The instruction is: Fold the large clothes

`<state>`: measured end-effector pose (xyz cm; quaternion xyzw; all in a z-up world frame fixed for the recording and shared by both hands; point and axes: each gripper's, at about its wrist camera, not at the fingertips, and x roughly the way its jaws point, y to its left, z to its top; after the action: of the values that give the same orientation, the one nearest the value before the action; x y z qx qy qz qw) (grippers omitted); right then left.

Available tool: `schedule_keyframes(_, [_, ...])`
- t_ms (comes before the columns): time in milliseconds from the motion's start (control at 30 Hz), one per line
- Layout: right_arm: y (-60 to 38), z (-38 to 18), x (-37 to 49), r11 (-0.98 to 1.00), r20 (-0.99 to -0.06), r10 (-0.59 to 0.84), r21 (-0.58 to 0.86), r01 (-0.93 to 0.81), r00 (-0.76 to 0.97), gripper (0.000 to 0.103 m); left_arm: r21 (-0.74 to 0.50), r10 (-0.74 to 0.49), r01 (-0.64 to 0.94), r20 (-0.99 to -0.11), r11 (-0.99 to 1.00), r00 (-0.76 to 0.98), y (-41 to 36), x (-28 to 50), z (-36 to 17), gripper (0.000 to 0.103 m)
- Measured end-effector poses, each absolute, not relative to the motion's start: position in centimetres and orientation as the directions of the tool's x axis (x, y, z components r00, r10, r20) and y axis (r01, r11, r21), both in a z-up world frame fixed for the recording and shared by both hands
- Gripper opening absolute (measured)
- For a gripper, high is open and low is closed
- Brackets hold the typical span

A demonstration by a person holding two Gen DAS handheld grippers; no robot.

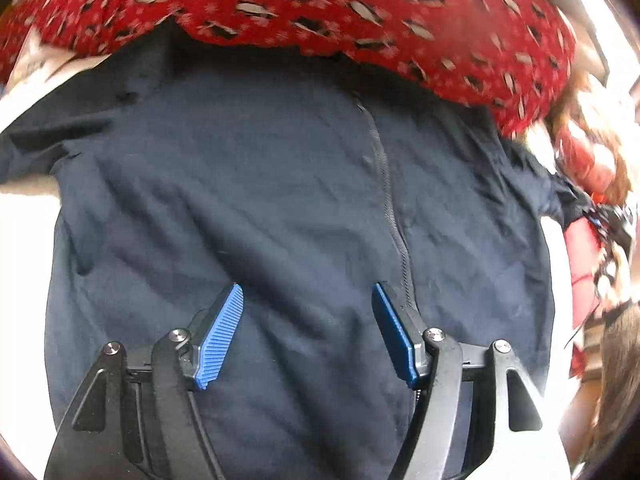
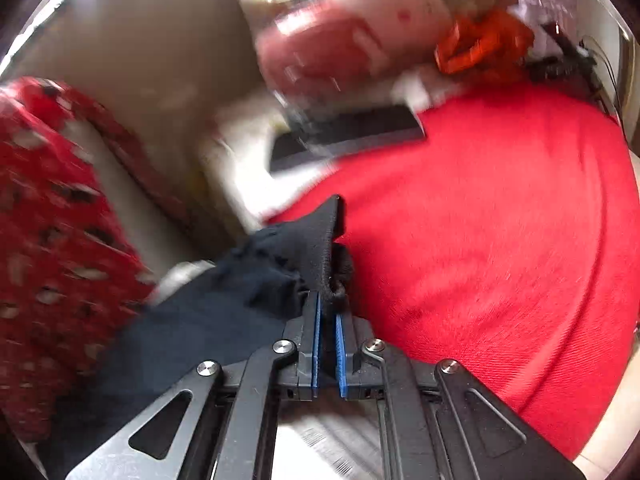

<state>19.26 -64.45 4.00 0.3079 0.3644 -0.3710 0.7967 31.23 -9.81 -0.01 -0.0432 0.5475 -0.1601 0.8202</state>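
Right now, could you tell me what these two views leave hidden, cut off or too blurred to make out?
- Left wrist view: the navy garment's top edge lies under the red patterned cloth; its hem is cut off below the open left gripper.
- Left wrist view: clutter at the right edge is distorted beyond naming.
- Right wrist view: items behind the red cloth are motion-blurred.
- Right wrist view: which part of the garment the right gripper pinches is unclear.

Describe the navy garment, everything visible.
The navy garment is dark, soft-looking cloth with a zipper running down it, spread wrinkled, sleeves out to both sides. A red patterned cloth overlaps its far edge. The left gripper hovers open over it; the right gripper pinches a bunched ribbed edge.
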Motion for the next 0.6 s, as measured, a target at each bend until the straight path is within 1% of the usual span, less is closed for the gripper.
schedule_keyframes(133, [-60.4, 9.6, 20.2, 0.648, -0.765, -0.3, 0.274, 0.71, 0.569, 0.005, -0.333, -0.363, 0.147, -0.874, 0.932, 0.324, -7.5, 31.6, -0.5, 0.066])
schedule_keyframes(300, [-51.7, 13.9, 24.5, 0.75, -0.741, -0.117, 0.37, 0.548, 0.661, 0.005, -0.349, -0.369, 0.12, -0.872, 0.929, 0.321, -5.4, 31.6, 0.3, 0.066])
schedule_keyframes(467, [-39.6, 15.3, 29.2, 0.821, -0.739, 0.085, 0.433, 0.373, 0.669, 0.005, -0.371, -0.382, 0.098, -0.864, 0.923, 0.328, -1.3, 31.0, 1.1, 0.066])
schedule_keyframes(600, [-30.6, 14.5, 32.4, 0.855, -0.751, 0.189, 0.443, 0.27, 0.632, 0.005, -0.377, -0.384, 0.088, -0.86, 0.922, 0.337, 1.7, 30.6, 1.7, 0.066])
